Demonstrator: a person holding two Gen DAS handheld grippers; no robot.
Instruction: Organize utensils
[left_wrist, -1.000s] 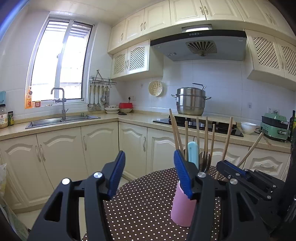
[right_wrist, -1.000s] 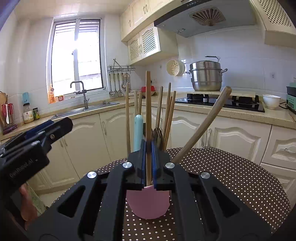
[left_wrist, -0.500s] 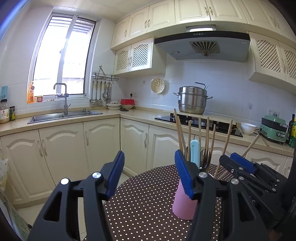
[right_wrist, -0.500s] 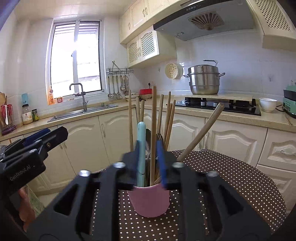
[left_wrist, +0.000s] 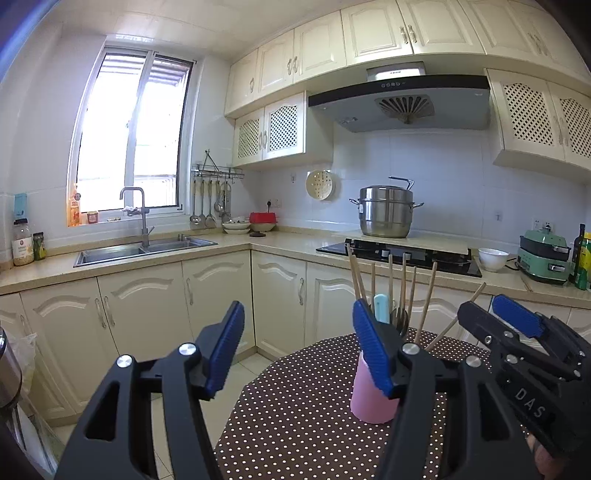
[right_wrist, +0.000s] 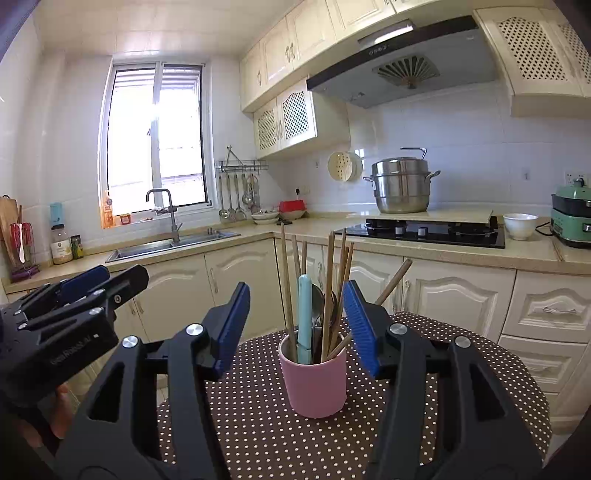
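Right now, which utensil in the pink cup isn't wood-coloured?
The light-blue-handled utensil, standing upright left of centre in the pink cup; the sticks around it are all wooden.

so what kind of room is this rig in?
A home kitchen, almost certainly. The right wrist view shows a steel sink under a window, a black gas hob carrying a steamer pot below a range hood, and cream cabinets. The pink utensil cup stands on a polka-dot table.
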